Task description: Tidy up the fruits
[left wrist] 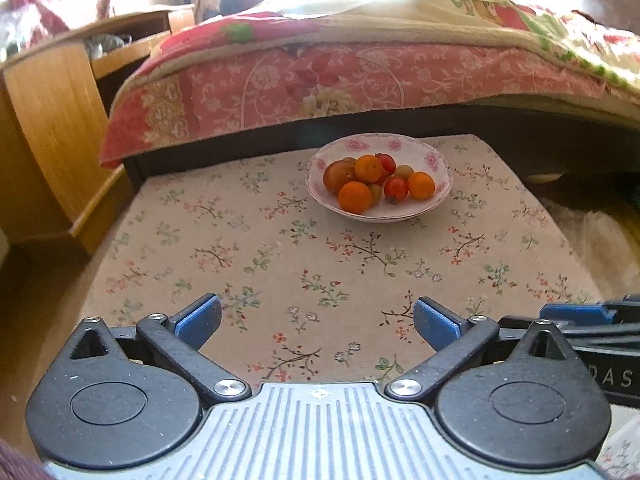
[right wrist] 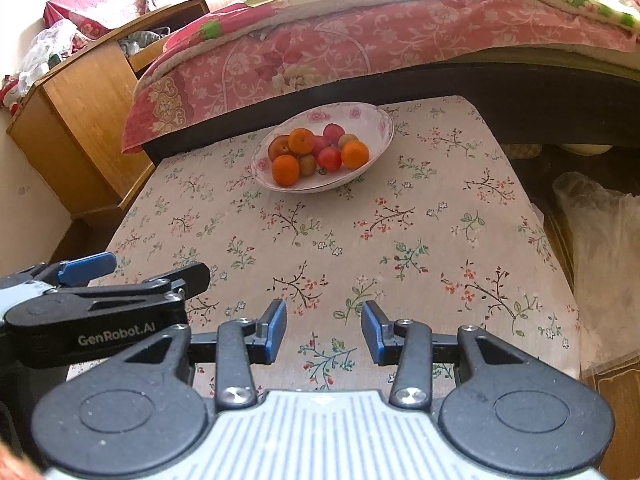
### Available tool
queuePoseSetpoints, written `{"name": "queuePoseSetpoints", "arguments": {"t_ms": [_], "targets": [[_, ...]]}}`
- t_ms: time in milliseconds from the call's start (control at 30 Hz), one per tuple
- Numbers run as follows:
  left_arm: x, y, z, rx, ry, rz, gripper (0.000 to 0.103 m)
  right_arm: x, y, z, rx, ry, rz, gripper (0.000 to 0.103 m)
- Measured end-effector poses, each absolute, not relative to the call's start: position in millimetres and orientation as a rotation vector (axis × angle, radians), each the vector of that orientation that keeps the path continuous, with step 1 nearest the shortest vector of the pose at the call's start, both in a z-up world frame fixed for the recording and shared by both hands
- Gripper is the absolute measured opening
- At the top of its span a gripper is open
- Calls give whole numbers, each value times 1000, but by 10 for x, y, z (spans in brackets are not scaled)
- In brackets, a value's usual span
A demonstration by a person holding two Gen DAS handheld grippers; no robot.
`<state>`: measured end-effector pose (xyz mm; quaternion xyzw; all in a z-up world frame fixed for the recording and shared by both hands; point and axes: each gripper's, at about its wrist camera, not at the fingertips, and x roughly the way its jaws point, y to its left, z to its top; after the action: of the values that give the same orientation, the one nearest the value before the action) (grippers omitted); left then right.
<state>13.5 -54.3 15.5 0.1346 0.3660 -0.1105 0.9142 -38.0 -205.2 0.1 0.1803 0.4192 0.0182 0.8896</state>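
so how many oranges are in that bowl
3 in the bowl: one at the near rim, one at the back on top of the pile, one on the right. More could hide under the red fruits.

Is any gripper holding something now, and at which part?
Nothing is held. The left gripper and right gripper are both open over the bare tablecloth.

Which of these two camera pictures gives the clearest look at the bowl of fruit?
The left wrist view: the bowl sits near centre, faced almost squarely, each fruit easy to tell apart. In the right wrist view the same bowl looks stretched and slanted, though all its fruit still shows.
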Motion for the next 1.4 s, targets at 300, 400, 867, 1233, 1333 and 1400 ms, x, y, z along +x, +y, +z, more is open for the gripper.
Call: {"name": "queuePoseSetpoints", "arguments": {"t_ms": [300,400,867,1233,1333,1400], "targets": [[84,-533,174,274,763,-217,103,-441,-2045,34,377,860,30,44],[67,-516,187,263,768,-220,103,-461,-2044,54,379,857,29,44],[-13,-431,176,216,796,-205,103,-546,-1974,79,374,853,24,44],[-46,-406,133,204,820,-200,103,-560,-1976,53,381,857,13,44],[-63,-407,128,206,820,-195,103,-557,-1977,45,385,859,15,44],[-65,-410,119,209,823,-194,103,-555,-1977,42,384,860,15,44]]}}
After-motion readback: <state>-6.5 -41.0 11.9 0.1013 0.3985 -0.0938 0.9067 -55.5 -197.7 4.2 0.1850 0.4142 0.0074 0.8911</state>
